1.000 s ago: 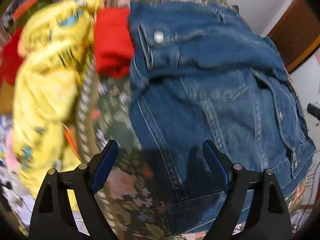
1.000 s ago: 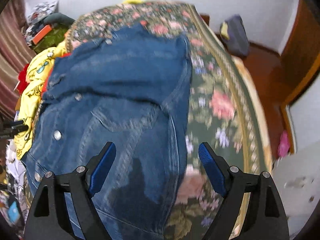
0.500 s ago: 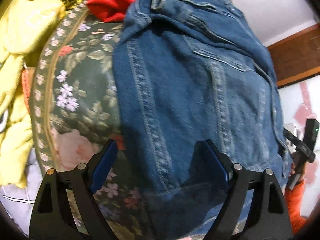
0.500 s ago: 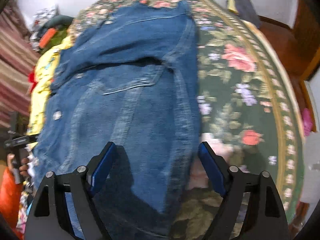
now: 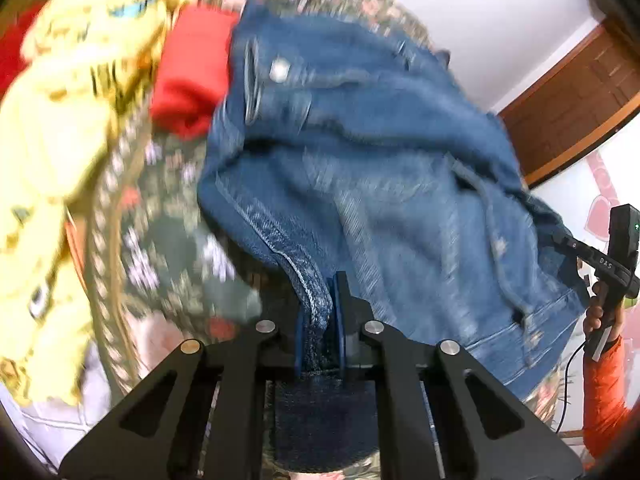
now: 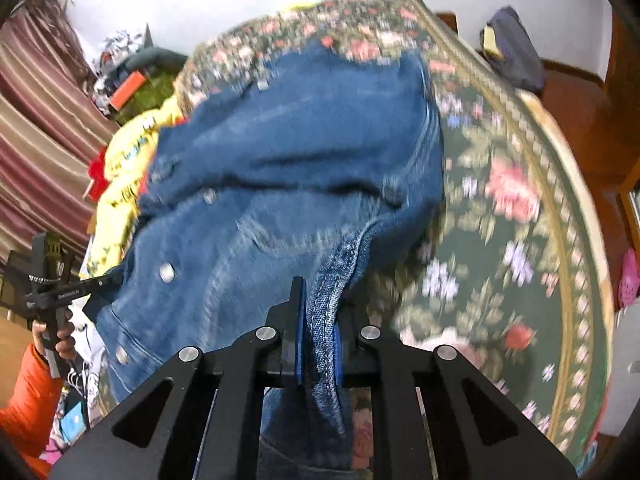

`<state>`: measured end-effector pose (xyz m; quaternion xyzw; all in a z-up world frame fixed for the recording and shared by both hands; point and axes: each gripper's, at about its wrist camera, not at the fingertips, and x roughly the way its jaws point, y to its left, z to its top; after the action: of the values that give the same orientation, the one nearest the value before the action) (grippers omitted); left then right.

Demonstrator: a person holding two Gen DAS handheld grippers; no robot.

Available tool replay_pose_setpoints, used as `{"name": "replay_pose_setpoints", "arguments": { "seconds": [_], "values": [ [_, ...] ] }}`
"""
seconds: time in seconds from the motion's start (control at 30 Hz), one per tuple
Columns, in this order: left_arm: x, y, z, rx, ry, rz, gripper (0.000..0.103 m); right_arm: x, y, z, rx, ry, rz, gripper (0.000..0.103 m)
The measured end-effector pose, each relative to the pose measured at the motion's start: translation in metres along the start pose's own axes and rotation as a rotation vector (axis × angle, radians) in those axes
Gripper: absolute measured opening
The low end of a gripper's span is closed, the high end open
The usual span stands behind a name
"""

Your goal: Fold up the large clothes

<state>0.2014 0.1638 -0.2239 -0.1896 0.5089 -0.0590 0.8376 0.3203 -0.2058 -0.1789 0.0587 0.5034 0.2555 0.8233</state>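
Observation:
A blue denim jacket (image 5: 380, 184) lies on a green floral cover (image 5: 168, 208); it also shows in the right wrist view (image 6: 288, 184). My left gripper (image 5: 320, 320) is shut on the jacket's near left hem seam and lifts it off the cover. My right gripper (image 6: 318, 332) is shut on the jacket's near right hem seam, also raised. The cloth between the pads hides the fingertips. Each gripper shows in the other's view, the right one (image 5: 612, 256) and the left one (image 6: 52, 280), at the jacket's far corners.
A yellow printed garment (image 5: 60, 140) and a red cloth (image 5: 192, 80) lie left of the jacket. The floral cover (image 6: 500, 240) extends to the right, with wooden floor (image 6: 576, 96) and a dark bag (image 6: 512, 52) beyond. Striped curtain (image 6: 36, 148) at left.
Both grippers were open above the jacket's near edge; they have closed on the hem corners and lifted them, bunching the denim upward.

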Motion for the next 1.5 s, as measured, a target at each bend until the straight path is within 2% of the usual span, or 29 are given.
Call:
{"name": "replay_pose_setpoints", "arguments": {
  "seconds": [0.13, 0.23, 0.3, 0.4, 0.43, 0.47, 0.53, 0.67, 0.8, 0.87, 0.97, 1.07, 1.1, 1.13, 1.2, 1.23, 1.37, 1.5],
  "values": [
    [-0.023, -0.007, 0.037, 0.019, -0.079, -0.032, 0.01, -0.014, 0.003, 0.027, -0.001, -0.062, 0.042, 0.009],
    [-0.033, -0.029, 0.069, 0.061, -0.122, -0.03, 0.01, -0.017, 0.008, 0.051, -0.003, -0.105, 0.059, 0.009],
    [-0.041, -0.039, 0.088, 0.081, -0.176, -0.013, 0.01, -0.018, 0.01, 0.069, -0.017, -0.143, 0.037, 0.008],
    [-0.051, -0.034, 0.121, 0.059, -0.264, -0.001, 0.01, -0.017, 0.001, 0.097, 0.011, -0.193, 0.02, 0.008],
    [-0.051, -0.029, 0.136, 0.048, -0.287, 0.018, 0.01, -0.016, -0.006, 0.105, 0.028, -0.206, 0.013, 0.008],
    [-0.049, -0.024, 0.149, 0.03, -0.313, 0.07, 0.01, -0.014, -0.011, 0.111, 0.04, -0.211, 0.007, 0.008],
    [-0.035, -0.012, 0.167, 0.0, -0.314, 0.125, 0.01, 0.002, -0.027, 0.126, 0.087, -0.205, -0.027, 0.008],
    [0.025, 0.023, 0.19, -0.077, -0.227, 0.203, 0.01, 0.055, -0.057, 0.14, 0.145, -0.114, -0.078, 0.009],
    [0.079, 0.042, 0.182, -0.101, -0.126, 0.242, 0.011, 0.094, -0.072, 0.133, 0.152, -0.036, -0.09, 0.009],
    [0.093, 0.049, 0.178, -0.095, -0.11, 0.237, 0.013, 0.098, -0.074, 0.129, 0.147, -0.044, -0.079, 0.009],
    [0.088, 0.042, 0.175, -0.037, -0.109, 0.245, 0.013, 0.091, -0.07, 0.13, 0.136, -0.037, -0.08, 0.011],
    [0.078, 0.035, 0.175, 0.016, -0.086, 0.251, 0.017, 0.079, -0.065, 0.131, 0.132, -0.012, -0.068, 0.017],
    [0.072, 0.034, 0.174, 0.026, -0.087, 0.245, 0.023, 0.074, -0.063, 0.131, 0.127, -0.015, -0.066, 0.021],
    [0.064, 0.033, 0.171, 0.032, -0.094, 0.232, 0.034, 0.068, -0.061, 0.13, 0.122, -0.021, -0.06, 0.024],
    [0.05, 0.031, 0.166, 0.033, -0.117, 0.216, 0.049, 0.057, -0.056, 0.125, 0.107, -0.041, -0.056, 0.041],
    [0.045, 0.032, 0.166, 0.032, -0.129, 0.21, 0.051, 0.052, -0.052, 0.122, 0.096, -0.054, -0.059, 0.045],
    [0.025, 0.041, 0.152, -0.004, -0.135, 0.177, 0.052, 0.037, -0.038, 0.108, 0.039, -0.071, -0.066, 0.048],
    [0.029, 0.05, 0.138, -0.047, -0.103, 0.156, 0.052, 0.037, -0.03, 0.091, 0.016, -0.052, -0.066, 0.048]
  ]
}}
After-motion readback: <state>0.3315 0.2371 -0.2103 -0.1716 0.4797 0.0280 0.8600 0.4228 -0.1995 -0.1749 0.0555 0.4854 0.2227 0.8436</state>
